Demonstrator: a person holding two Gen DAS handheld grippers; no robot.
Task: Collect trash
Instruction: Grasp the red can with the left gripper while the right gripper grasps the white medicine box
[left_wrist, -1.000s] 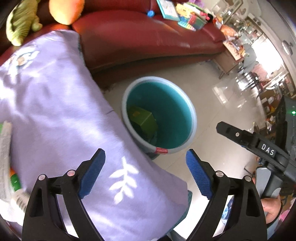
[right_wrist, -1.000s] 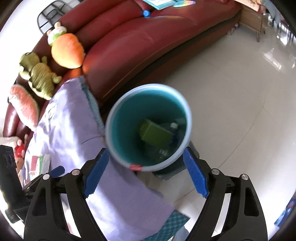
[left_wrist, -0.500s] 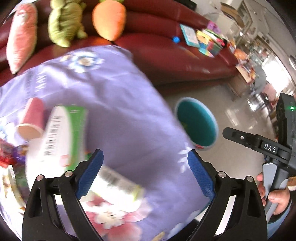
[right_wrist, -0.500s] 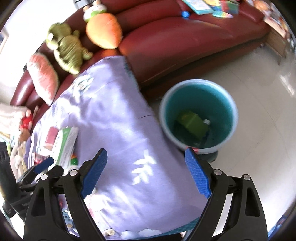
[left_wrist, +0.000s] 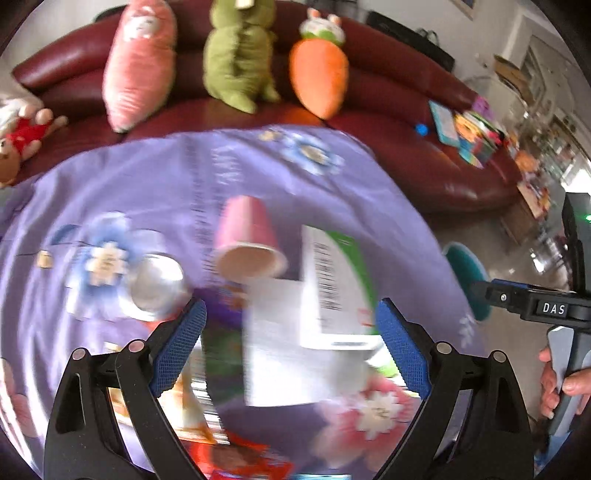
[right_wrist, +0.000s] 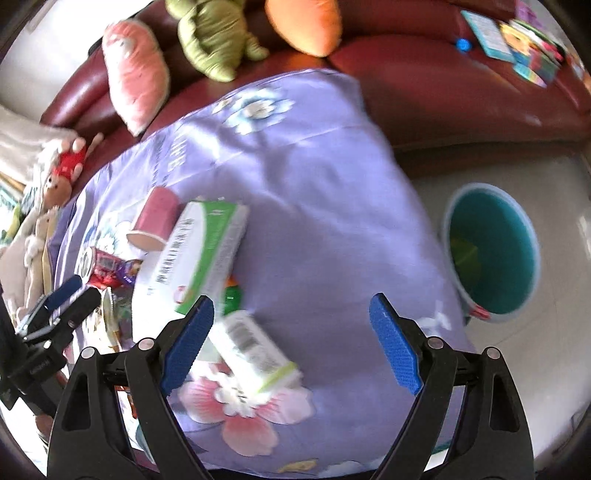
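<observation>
Trash lies on a purple flowered cloth (left_wrist: 147, 184): a pink paper cup (left_wrist: 247, 240) on its side, a silver can (left_wrist: 155, 288), a large white-and-green box (left_wrist: 332, 288) and some wrappers. My left gripper (left_wrist: 291, 347) hovers open above the box, holding nothing. My right gripper (right_wrist: 291, 343) is also open and empty, over the cloth beside a smaller white box (right_wrist: 255, 350). The large box (right_wrist: 195, 254), the cup (right_wrist: 155, 218) and a red-purple wrapper (right_wrist: 110, 267) lie to its left. A teal bin (right_wrist: 491, 251) on the floor holds a green box (right_wrist: 465, 254).
A dark red sofa (left_wrist: 424, 155) behind the cloth carries plush toys: a pink one (left_wrist: 136, 62), a green one (left_wrist: 236, 55) and an orange carrot (left_wrist: 319, 77). Books (right_wrist: 517, 33) lie on the sofa's right end. Shiny tiled floor (right_wrist: 546, 332) surrounds the bin.
Both grippers swung away from the bin and over the cloth. The bin has slid to the right edge of both views, and the cup, can and boxes came into sight.
</observation>
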